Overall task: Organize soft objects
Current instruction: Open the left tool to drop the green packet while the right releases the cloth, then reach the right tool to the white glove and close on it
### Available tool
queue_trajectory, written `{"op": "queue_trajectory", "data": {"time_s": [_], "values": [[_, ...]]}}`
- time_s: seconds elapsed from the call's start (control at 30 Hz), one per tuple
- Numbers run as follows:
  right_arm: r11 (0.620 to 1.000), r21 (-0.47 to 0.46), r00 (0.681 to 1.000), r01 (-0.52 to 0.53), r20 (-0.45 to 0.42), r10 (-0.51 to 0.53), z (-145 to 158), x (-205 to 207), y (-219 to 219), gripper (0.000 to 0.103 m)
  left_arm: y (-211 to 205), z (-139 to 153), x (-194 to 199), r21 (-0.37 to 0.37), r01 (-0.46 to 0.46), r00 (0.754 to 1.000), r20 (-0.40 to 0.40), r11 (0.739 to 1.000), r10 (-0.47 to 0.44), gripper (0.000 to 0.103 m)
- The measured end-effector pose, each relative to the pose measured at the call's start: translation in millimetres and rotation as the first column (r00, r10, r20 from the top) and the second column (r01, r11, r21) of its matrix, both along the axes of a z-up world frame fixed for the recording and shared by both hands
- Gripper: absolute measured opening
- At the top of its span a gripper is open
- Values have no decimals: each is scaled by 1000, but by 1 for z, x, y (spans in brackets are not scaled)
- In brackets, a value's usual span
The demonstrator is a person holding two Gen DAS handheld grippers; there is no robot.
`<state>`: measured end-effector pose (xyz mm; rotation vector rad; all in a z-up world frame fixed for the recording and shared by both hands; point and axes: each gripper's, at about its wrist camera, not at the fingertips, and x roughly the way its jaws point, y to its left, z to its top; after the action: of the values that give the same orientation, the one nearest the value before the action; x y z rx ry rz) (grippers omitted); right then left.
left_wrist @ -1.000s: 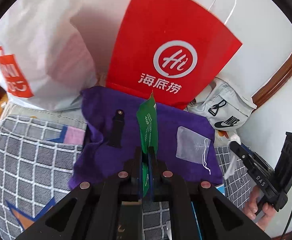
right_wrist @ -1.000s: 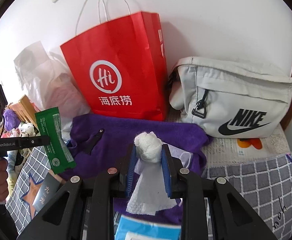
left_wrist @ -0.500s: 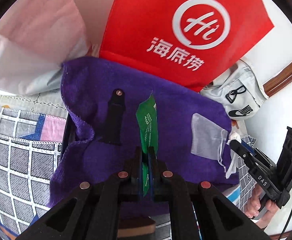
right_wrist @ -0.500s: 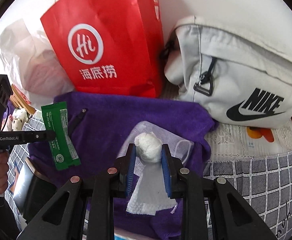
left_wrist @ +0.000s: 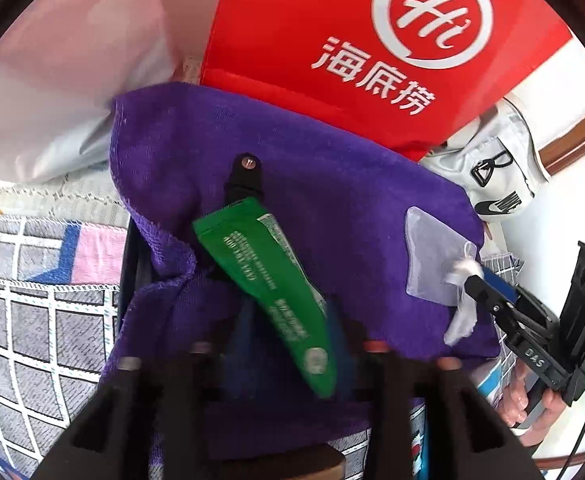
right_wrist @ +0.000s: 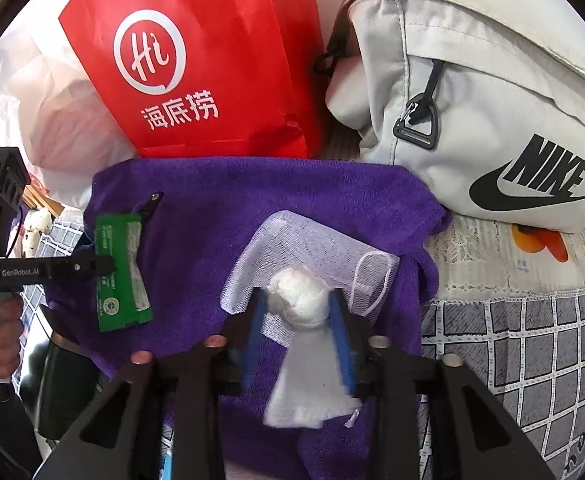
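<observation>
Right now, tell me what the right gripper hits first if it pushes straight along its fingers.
Most likely the white mesh pouch lying on the purple towel, just beyond the right gripper, which brackets a white wad; depth is uncertain.

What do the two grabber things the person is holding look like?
Both are black plastic with triangular cut-outs and round copper-coloured studs. The right gripper has blue fingers; its body reads "DAS", with a thin black cable alongside. The left gripper also has blue fingers, and "GenRobot.AI" is printed in white on its side.
</observation>
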<state>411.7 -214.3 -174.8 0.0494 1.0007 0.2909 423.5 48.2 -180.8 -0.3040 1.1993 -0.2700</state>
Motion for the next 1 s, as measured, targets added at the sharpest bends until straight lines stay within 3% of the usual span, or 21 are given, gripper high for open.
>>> {"op": "queue_trajectory", "data": {"time_s": [0.07, 0.13, 0.37, 0.53, 0.73, 0.83, 1.0], "values": [[1000, 7, 1000, 0, 18, 0, 5, -2, 0, 65, -3, 5, -2, 30, 2, 1000, 16, 1000, -3, 54], [1000, 21, 999, 7, 41, -8, 13, -5, -2, 71, -4, 10, -4, 62, 4, 1000, 19, 998, -5, 54], [996, 53, 990, 71, 121, -77, 44, -34, -7, 71, 4, 30, -26, 77, -42, 999, 33, 996, 39, 54], [993, 87, 990, 78, 109, -87, 54, -68, -2, 71, 15, 62, -63, 88, -80, 990, 120, 993, 69, 54], [994, 110, 996, -6, 90, -4, 59, -126, 17, 71, 29, 85, -116, 80, -99, 982, 171, 992, 84, 54], [995, 84, 995, -46, 89, 38, 56, -156, 32, 71, 37, 87, -142, 55, -110, 978, 185, 992, 98, 54], [992, 53, 991, -116, 76, 112, 51, -199, 55, 71, 46, 84, -177, 80, -136, 975, 186, 987, 119, 54]]}}
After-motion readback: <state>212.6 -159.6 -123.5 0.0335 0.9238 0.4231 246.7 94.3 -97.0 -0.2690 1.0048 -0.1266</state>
